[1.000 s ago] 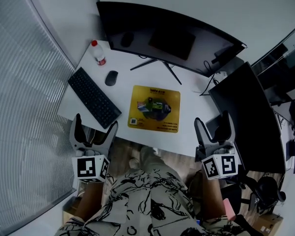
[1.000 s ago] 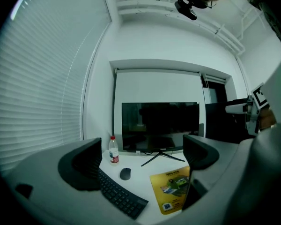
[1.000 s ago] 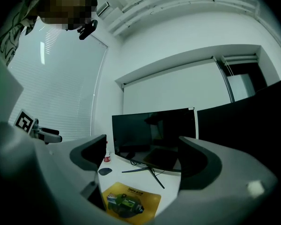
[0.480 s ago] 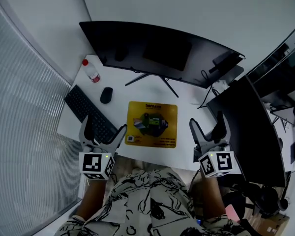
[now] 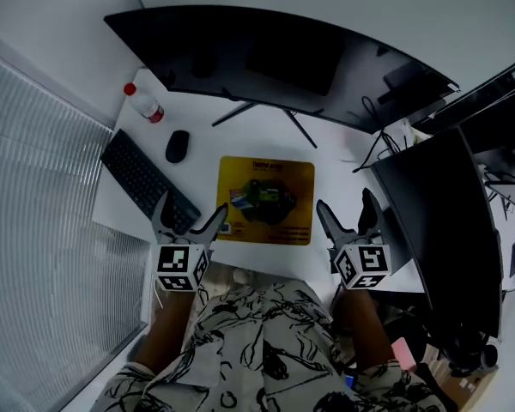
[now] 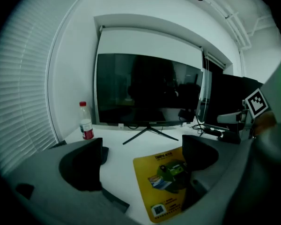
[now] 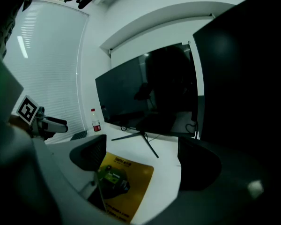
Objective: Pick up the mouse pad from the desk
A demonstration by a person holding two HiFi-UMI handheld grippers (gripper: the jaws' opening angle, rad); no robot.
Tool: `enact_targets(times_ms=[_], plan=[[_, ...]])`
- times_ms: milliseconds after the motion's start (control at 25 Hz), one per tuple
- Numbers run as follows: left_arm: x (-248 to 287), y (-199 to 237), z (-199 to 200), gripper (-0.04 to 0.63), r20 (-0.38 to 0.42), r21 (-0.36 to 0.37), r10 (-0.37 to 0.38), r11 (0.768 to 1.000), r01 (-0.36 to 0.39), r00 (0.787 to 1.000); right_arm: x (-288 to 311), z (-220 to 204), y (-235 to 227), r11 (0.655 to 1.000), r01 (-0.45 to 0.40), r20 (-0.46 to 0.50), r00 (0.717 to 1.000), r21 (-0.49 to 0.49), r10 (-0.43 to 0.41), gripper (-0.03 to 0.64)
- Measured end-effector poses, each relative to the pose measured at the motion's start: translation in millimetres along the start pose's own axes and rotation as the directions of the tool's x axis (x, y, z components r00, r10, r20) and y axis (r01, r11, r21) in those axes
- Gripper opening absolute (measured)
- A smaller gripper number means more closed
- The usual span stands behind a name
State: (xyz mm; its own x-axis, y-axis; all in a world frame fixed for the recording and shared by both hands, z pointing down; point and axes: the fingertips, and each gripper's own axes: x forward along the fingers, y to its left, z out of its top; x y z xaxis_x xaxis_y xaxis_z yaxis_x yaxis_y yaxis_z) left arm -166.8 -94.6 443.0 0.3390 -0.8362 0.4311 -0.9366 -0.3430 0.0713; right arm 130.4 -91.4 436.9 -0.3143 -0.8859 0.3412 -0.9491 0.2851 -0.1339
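Observation:
The yellow mouse pad with a dark printed picture lies flat on the white desk, near its front edge. It also shows in the left gripper view as the mouse pad and in the right gripper view as the mouse pad. My left gripper hovers open at the pad's front left corner, nothing between its fingers. My right gripper hangs open just right of the pad's front right corner, also empty.
A wide curved monitor stands behind the pad on a thin-legged stand. A black keyboard, a black mouse and a red-capped bottle sit at the left. A second dark screen and cables are at the right.
Both grippers have moved forward over the desk edge toward the pad's two near corners. The head view has shifted closer to the desk. The pad has not moved.

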Motion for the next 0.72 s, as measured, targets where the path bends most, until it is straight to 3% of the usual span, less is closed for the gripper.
enact_targets(times_ms=[240, 480, 720], plan=[[36.0, -4.5, -55.2, 0.518, -0.134, 0.010, -0.021, 1.000, 0.022, 0.991, 35.3, -67.5, 1.7, 0.999, -0.031, -0.158, 0.987, -0.012, 0.029, 0.471], [66.1, -10.1, -98.3, 0.510, -0.256, 0.029, -0.037, 0.999, 0.046, 0.966, 60.2, -110.0, 4.9, 0.998, -0.059, -0.291, 0.955, -0.026, 0.049, 0.471], [92.7, -12.1, -124.9, 0.485, -0.319, 0.003, -0.044, 0.999, 0.047, 0.947, 79.4, -149.6, 2.5, 0.997, -0.067, -0.381, 0.922, 0.033, 0.075, 0.468]])
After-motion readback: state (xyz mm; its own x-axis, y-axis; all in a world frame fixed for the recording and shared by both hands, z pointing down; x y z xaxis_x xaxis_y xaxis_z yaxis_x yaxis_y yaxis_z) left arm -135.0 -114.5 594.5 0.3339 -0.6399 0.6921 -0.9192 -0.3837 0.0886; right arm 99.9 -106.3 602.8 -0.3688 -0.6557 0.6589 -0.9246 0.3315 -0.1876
